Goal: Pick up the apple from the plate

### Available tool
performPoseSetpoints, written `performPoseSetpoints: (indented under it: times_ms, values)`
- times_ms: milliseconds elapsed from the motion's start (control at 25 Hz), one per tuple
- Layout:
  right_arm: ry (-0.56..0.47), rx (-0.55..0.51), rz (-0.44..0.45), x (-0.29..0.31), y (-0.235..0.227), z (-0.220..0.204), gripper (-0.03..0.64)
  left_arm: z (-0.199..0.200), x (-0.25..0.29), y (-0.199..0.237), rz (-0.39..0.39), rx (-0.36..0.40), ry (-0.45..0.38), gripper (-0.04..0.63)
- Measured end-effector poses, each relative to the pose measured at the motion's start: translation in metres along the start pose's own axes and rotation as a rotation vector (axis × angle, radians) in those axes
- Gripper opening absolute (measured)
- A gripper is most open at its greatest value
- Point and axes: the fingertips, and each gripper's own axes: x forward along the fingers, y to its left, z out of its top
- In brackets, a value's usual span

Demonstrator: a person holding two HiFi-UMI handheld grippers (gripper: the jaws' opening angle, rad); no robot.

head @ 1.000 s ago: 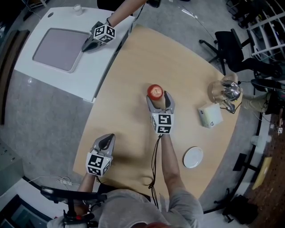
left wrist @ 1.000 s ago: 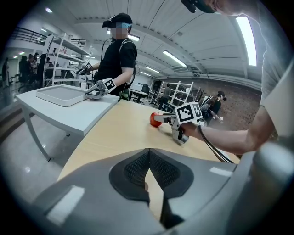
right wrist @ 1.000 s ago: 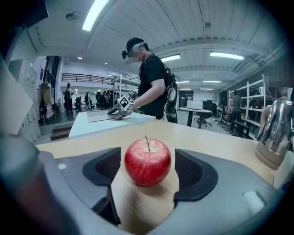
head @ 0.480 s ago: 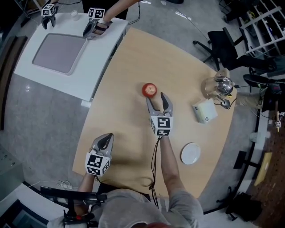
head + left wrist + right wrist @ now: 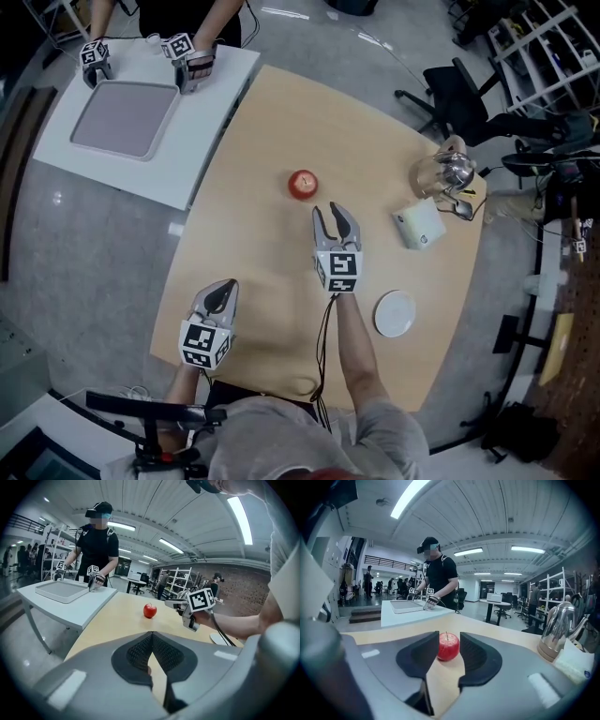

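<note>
The red apple [image 5: 302, 184] stands on the bare wooden table, well away from the small white plate [image 5: 395, 313], which has nothing on it. My right gripper [image 5: 331, 215] hovers a short way back from the apple, pointing at it. Its jaws have just been closing but still stand apart, with nothing between them. The right gripper view shows the apple [image 5: 448, 646] framed in that gap, some way beyond the tips. My left gripper [image 5: 222, 292] hangs near the table's near-left edge with its jaws together and nothing in them; in its view the apple [image 5: 150, 610] sits far ahead.
A glass kettle [image 5: 448, 173] and a white box [image 5: 418, 226] stand at the table's right side. A white side table [image 5: 211, 122] with a grey tray [image 5: 124, 117] adjoins the far left, where another person [image 5: 187, 52] holds two grippers. Chairs stand beyond the far right edge.
My right gripper drew back from the apple toward me and its jaws narrowed, leaving the apple on the table. The other person's grippers shifted along the tray.
</note>
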Motion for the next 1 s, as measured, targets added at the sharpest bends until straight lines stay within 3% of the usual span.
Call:
performPoseSetpoints:
  times_ms: [360, 1000]
  values:
    - [-0.036, 0.0, -0.011, -0.057, 0.003, 0.012, 0.061, 0.011, -0.022, -0.033, -0.006, 0.038, -0.028, 0.02]
    - [-0.081, 0.068, -0.067, -0.167, -0.006, 0.009, 0.006, 0.028, -0.055, -0.098, -0.03, 0.117, -0.1, 0.02]
